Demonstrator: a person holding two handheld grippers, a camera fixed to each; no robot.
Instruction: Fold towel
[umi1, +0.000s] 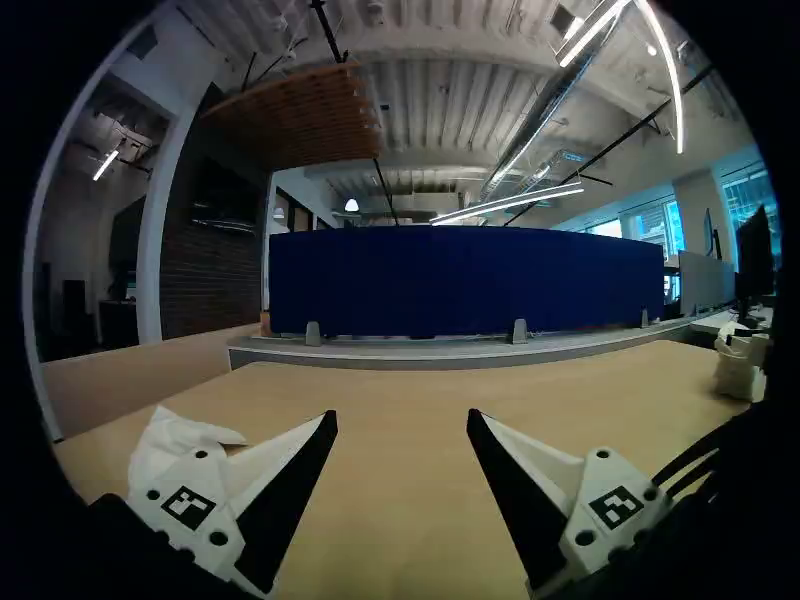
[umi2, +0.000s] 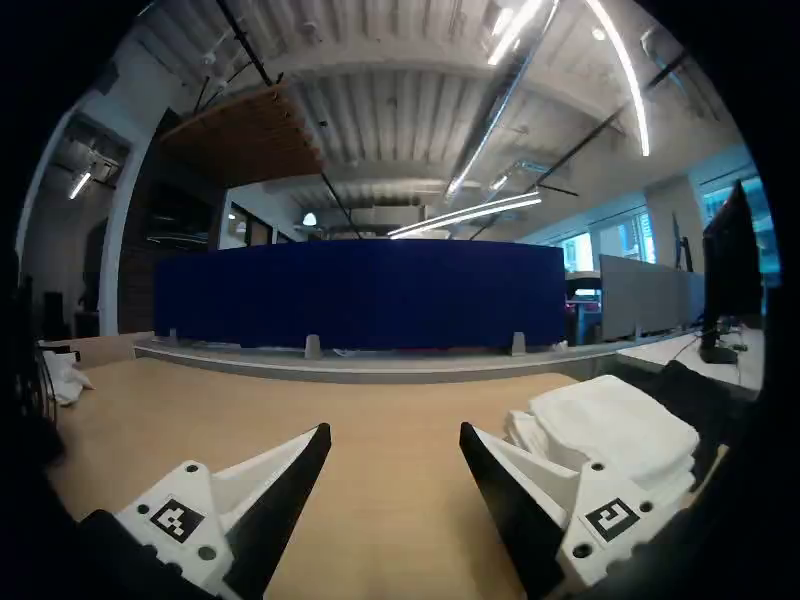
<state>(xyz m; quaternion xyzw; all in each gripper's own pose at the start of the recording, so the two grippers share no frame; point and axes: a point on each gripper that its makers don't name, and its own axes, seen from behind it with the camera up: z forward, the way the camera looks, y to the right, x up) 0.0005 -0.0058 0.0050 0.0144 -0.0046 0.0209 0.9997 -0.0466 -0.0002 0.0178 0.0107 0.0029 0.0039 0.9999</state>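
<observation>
Pale wooden table (umi1: 420, 390) runs toward a long blue partition screen (umi1: 460, 280) standing in grey feet along the far edge, under an open office ceiling with bright strip lights (umi1: 510, 200).

In the left gripper view, the left gripper (umi1: 400, 414) sits low over the tabletop with its two fingers spread wide apart, bare wood showing in the gap between them. A crumpled white towel (umi1: 180, 435) lies on the table just behind the left-hand finger, partly hidden by it. At the far right edge of the table a small white bundle (umi1: 738, 365) sits near a dark monitor (umi1: 755, 260); what the bundle is cannot be told.

In the right gripper view, the right gripper (umi2: 394, 428) is likewise parted wide above the bare tabletop, gripping no cloth. A stack of folded white towels (umi2: 620, 425) rests on the table just behind the right-hand finger, which covers its near corner. A dark fabric (umi2: 705, 395) lies beside and behind the stack. A loose white cloth (umi2: 65, 378) lies at the far left edge of the table, well apart from the stack
</observation>
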